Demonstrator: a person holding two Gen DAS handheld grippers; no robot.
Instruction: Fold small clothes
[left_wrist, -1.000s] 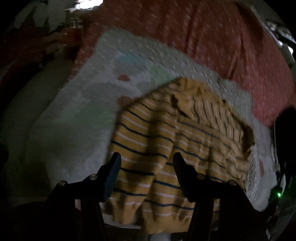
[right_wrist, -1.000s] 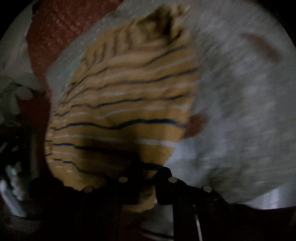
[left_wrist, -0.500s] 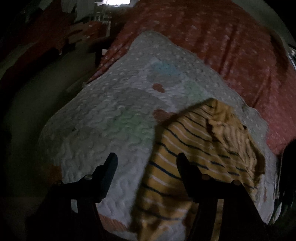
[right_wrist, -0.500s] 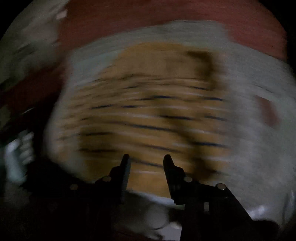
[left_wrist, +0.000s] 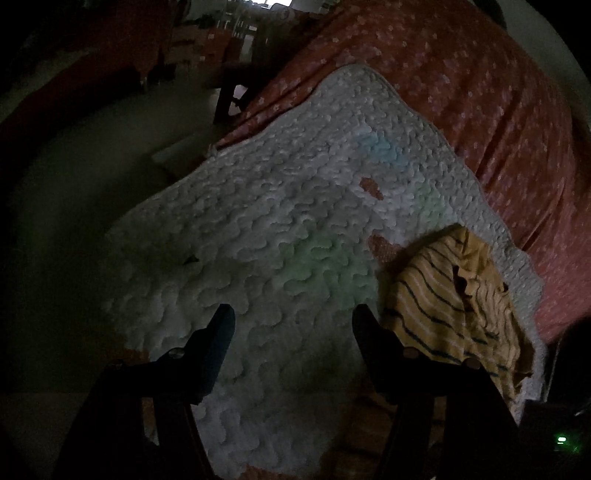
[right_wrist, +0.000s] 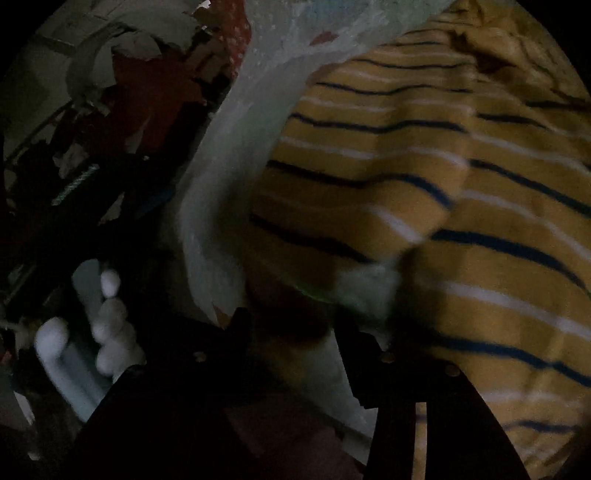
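A small mustard-yellow shirt with navy and white stripes (left_wrist: 450, 299) lies rumpled on a white quilted mat (left_wrist: 280, 236), at the mat's right edge. My left gripper (left_wrist: 293, 325) is open and empty, over bare mat to the left of the shirt. In the right wrist view the shirt (right_wrist: 461, 206) fills the right side, close up and blurred. My right gripper (right_wrist: 291, 325) is open at the shirt's near left edge, where the mat (right_wrist: 221, 206) falls away. Nothing is between its fingers.
The mat lies on a bed with a red flowered cover (left_wrist: 498, 110). Dark floor and cluttered furniture (left_wrist: 221, 44) lie to the left. A white knobbly object (right_wrist: 99, 325) sits low at the left of the right wrist view.
My left gripper has swung left, off the shirt and over bare mat. My right gripper has opened and moved to the shirt's left edge. The shirt now lies further right on the mat.
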